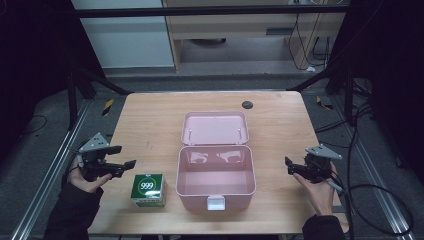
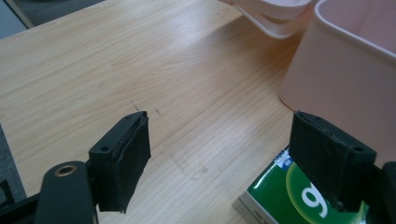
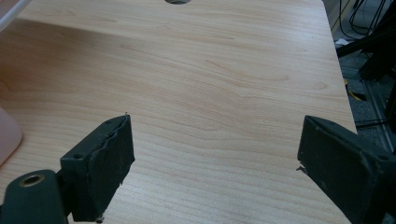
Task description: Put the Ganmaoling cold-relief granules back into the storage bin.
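A pink plastic box [image 1: 192, 199] stands open in the middle of the wooden table, its lid [image 1: 215, 127] folded back flat behind it. Left of the box sits a small green carton [image 1: 148, 190] marked 999. My left gripper [image 1: 126, 156] hovers just left of the carton, held by a hand, with its jaws open and nothing between them. In the left gripper view the left gripper [image 2: 219, 135] frames bare wood, the carton [image 2: 280, 196] lies low under the right-hand jaw and the box wall [image 2: 345, 60] rises beyond. My right gripper [image 1: 289, 166] stands open to the right of the box.
The table [image 1: 150, 120] has a dark cable hole [image 1: 247, 104] near its far edge. In the right gripper view the right gripper [image 3: 215, 135] looks over bare wood, with the box corner [image 3: 7, 135] at the left. Black frame rails and cables flank the table.
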A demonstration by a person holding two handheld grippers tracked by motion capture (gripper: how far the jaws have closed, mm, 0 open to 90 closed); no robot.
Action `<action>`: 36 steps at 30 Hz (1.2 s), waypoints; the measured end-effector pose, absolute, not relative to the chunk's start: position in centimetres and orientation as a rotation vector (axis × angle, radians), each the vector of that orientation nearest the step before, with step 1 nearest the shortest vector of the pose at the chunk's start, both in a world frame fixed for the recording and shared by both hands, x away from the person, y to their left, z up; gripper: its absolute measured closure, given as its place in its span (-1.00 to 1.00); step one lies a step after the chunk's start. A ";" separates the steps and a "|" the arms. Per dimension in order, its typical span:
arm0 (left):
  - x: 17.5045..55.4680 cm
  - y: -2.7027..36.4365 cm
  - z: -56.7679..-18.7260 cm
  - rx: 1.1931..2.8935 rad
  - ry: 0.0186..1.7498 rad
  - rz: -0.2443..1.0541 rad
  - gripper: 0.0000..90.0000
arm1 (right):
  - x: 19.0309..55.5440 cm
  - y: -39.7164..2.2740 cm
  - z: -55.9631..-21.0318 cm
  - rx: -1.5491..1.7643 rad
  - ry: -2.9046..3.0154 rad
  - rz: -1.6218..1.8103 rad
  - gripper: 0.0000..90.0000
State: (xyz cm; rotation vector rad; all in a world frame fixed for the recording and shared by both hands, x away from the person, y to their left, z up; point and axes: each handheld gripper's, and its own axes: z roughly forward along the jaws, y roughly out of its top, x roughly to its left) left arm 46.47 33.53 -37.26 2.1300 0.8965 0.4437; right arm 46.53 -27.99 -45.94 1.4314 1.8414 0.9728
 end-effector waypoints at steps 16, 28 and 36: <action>46.4 31.5 -34.8 2.331 0.682 0.384 -0.61 | 46.1 -28.5 -46.0 1.429 1.834 0.972 -0.77; 46.4 29.9 -35.0 2.488 0.564 0.320 -0.62 | 46.1 -28.4 -46.0 1.428 1.842 0.971 -0.78; 46.2 29.0 -35.6 2.544 0.494 0.294 -0.64 | 46.1 -28.4 -46.0 1.429 1.847 0.967 -0.79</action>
